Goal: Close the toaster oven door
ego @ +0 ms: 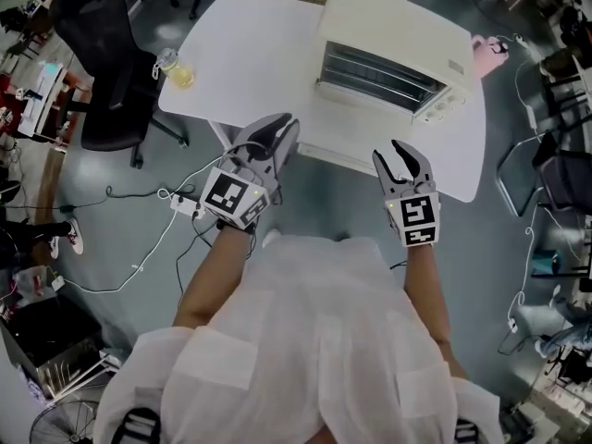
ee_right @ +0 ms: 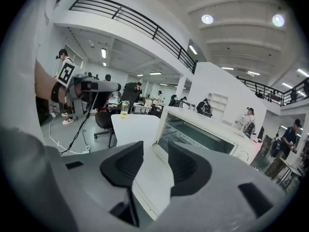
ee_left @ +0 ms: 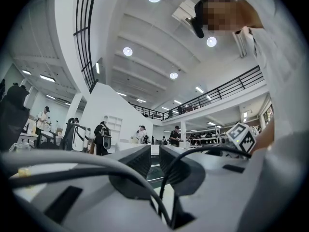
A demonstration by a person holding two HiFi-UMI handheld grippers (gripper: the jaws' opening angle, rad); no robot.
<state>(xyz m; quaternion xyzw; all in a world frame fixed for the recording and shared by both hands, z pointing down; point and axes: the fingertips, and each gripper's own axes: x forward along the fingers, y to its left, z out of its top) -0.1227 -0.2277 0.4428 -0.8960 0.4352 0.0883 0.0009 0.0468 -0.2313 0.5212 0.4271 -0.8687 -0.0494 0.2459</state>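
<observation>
Closing had not begun: the oven [ego: 407, 26] sat on the far right part of the table [ego: 250, 44] with its door [ego: 338, 155] dropped flat toward the near side, its front edge about level with the table's near edge. By my reading the whole job was left to do: getting under or onto that edge, swinging the door up and pressing it home against the oven's front.

The right gripper [ego: 398, 160] hovered just near of the door's right end. Its jaws stood well apart and in its own view the white door panel [ee_right: 152, 178] showed through the gap, but neither pad pressed on it, so it held nothing. The left gripper [ego: 276, 135] hung at the door's left end, near the table's edge, with only a narrow gap between its jaws and nothing in it. Its view looked out at the room rather than the oven.

As for containers, the oven's cavity lay open to view and showed a wire rack [ego: 379, 72] with no food on it that I could see. A clear cup [ego: 176, 67] stood at the table's left edge, well apart from the oven, with yellow liquid in its lower part.
</observation>
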